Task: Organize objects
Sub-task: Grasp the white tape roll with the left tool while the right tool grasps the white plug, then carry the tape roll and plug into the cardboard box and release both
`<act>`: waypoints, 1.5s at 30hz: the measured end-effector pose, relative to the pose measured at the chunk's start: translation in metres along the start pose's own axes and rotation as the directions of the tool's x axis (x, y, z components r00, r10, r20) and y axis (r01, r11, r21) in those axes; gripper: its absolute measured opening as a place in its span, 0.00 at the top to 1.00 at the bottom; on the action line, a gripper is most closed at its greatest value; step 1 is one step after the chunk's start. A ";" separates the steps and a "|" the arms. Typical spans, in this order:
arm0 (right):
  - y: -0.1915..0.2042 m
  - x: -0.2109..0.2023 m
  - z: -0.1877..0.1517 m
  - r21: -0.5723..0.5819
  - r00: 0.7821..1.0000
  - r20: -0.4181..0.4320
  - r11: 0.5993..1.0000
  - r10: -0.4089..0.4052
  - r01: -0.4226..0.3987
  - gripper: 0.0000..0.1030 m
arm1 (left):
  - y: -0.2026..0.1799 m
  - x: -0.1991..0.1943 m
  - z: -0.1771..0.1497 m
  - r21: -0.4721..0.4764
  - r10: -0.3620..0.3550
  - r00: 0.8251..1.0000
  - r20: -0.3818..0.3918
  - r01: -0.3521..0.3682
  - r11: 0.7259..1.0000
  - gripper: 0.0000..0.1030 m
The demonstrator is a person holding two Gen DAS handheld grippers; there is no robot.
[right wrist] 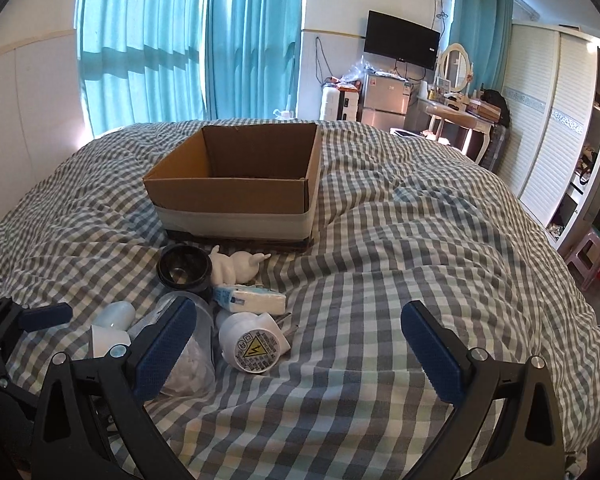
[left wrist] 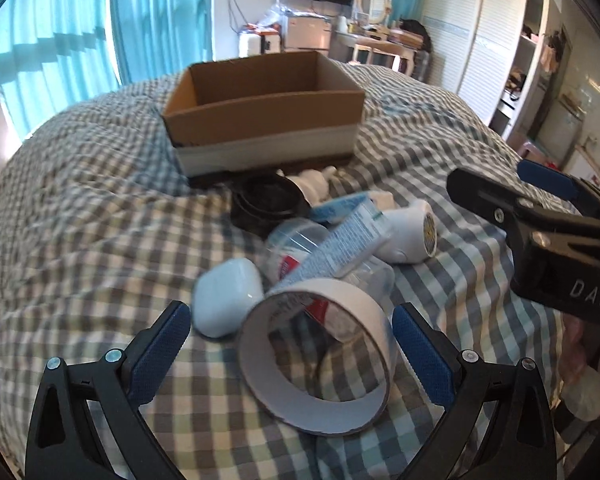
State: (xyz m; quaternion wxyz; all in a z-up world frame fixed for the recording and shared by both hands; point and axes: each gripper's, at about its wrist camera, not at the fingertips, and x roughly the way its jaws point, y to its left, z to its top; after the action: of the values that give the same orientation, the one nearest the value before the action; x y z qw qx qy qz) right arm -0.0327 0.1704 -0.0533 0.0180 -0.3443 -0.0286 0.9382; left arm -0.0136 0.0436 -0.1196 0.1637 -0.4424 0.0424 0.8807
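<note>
A pile of small objects lies on the checked bed in front of an open cardboard box (left wrist: 260, 112) (right wrist: 236, 184). My left gripper (left wrist: 290, 344) is open, its jaws either side of a white tape roll (left wrist: 320, 360). Beside the roll lie a white earbud case (left wrist: 228, 296), a clear plastic jar (left wrist: 300, 252), a blue-and-white tube (left wrist: 352, 236), a white plug-in device (left wrist: 412, 236) (right wrist: 252, 344), a black round lid (left wrist: 266, 204) (right wrist: 184, 268) and a white figurine (left wrist: 316, 184) (right wrist: 236, 268). My right gripper (right wrist: 300, 344) is open and empty, to the right of the pile.
The checked bedspread (right wrist: 400, 240) covers the whole bed. Blue curtains (right wrist: 160, 40) hang behind. A fridge, TV and dressing table stand at the far wall, a white wardrobe (right wrist: 548, 128) on the right. The right gripper shows in the left wrist view (left wrist: 540, 220).
</note>
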 end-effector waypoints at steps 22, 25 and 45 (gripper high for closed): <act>0.005 0.042 -0.008 -0.012 0.994 -0.102 0.999 0.035 -0.037 0.12 | 0.019 -0.029 0.020 -0.009 0.184 0.974 0.135 -0.184 0.983 0.17; 0.011 0.055 -0.012 -0.035 0.990 -0.139 0.998 0.038 -0.043 0.18 | 0.031 -0.024 0.024 -0.032 0.187 0.975 0.117 -0.185 0.982 0.17; 0.035 0.058 -0.018 -0.153 0.984 -0.177 0.987 0.014 -0.042 0.35 | 0.039 -0.020 0.014 -0.065 0.201 0.975 0.097 -0.195 0.979 0.17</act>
State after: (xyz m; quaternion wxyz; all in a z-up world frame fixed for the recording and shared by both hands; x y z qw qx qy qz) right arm -0.0657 0.1392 -0.1069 -0.0197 -0.4262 -0.0952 0.8994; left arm -0.0257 0.0048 -0.0982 0.0648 -0.3943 0.0535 0.9151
